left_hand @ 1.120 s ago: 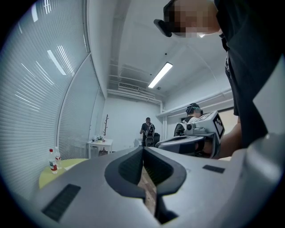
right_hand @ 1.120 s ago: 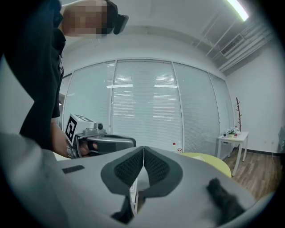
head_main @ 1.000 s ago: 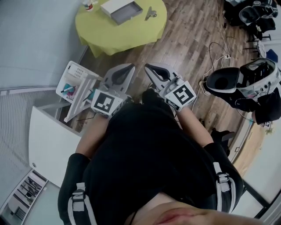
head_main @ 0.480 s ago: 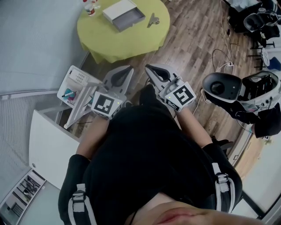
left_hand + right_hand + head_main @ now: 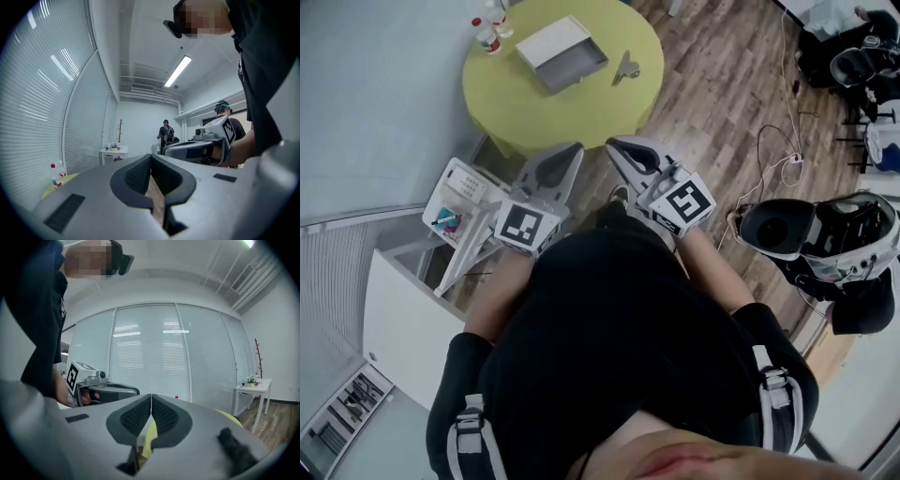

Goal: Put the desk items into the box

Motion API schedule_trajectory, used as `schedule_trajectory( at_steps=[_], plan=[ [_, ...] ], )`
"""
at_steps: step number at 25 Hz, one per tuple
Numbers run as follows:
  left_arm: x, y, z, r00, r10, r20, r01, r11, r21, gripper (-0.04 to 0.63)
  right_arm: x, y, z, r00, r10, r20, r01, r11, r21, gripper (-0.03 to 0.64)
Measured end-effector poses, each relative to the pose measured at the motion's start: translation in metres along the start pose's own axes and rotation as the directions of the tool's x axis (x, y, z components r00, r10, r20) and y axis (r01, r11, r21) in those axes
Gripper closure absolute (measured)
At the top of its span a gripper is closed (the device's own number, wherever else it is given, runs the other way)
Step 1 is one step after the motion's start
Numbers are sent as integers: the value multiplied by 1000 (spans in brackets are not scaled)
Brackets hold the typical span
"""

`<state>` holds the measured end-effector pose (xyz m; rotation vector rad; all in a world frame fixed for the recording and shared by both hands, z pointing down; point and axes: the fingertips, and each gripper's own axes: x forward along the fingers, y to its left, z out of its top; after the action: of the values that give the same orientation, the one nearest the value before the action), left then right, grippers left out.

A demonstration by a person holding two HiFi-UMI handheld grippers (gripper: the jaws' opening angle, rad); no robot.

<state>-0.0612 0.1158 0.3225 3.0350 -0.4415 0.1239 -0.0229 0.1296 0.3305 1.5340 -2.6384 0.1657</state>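
Head view, left claw [image 5: 574, 150] and right claw [image 5: 615, 145] side by side, both fully closed, gripping nothing.

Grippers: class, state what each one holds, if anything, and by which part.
Nothing is held. The left gripper and the right gripper both have jaws closed together with nothing between them.

Open white box [image 5: 551, 45]; grey clip [image 5: 625, 67] just beside.
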Motion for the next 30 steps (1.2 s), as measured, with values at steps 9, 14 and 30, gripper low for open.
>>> schedule_trajectory(
  at_steps=[9, 14, 30],
  plan=[
    [82, 21, 11, 999, 34, -9, -34, 999, 10, 583, 1, -87, 6, 1000, 30, 5, -30, 1000, 0, 600],
    [124, 26, 14, 998, 59, -24, -59, 998, 8, 583, -5, -130, 8, 999, 49, 16, -49, 999, 12, 600],
    [189, 88, 2, 994, 91, -63, -92, 996, -13, 583, 47, -205, -2, 996, 89, -6, -88, 994, 64, 600]
  ],
)
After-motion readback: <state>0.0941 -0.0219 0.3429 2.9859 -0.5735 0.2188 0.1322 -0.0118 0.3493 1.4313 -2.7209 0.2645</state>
